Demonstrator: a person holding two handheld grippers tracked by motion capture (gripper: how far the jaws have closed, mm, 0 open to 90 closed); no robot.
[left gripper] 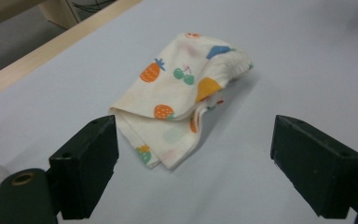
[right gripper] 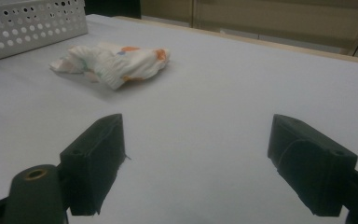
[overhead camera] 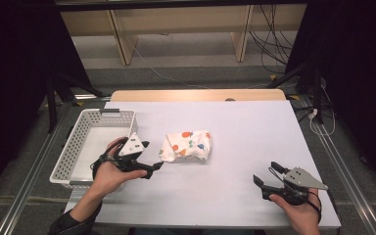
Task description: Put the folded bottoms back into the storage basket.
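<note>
My left gripper [overhead camera: 149,159], fingers spread and empty, sits just beside the folded fruit-print cloth [overhead camera: 186,145]; my right gripper [overhead camera: 267,177], also spread, is well apart.

Left gripper [overhead camera: 152,155] held low in left hand [overhead camera: 108,172], jaws spread wide; right gripper [overhead camera: 266,175] likewise gaping, gripped by right hand [overhead camera: 299,208]

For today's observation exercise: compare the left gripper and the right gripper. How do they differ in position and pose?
The left gripper is right at the near corner of the fruit-print cloth, beside the white perforated basket; the right gripper is well away from the cloth, near the table's front right. The left gripper points right toward the cloth; the right gripper points left across bare table. Both are open, holding nothing, each held in a hand.
</note>
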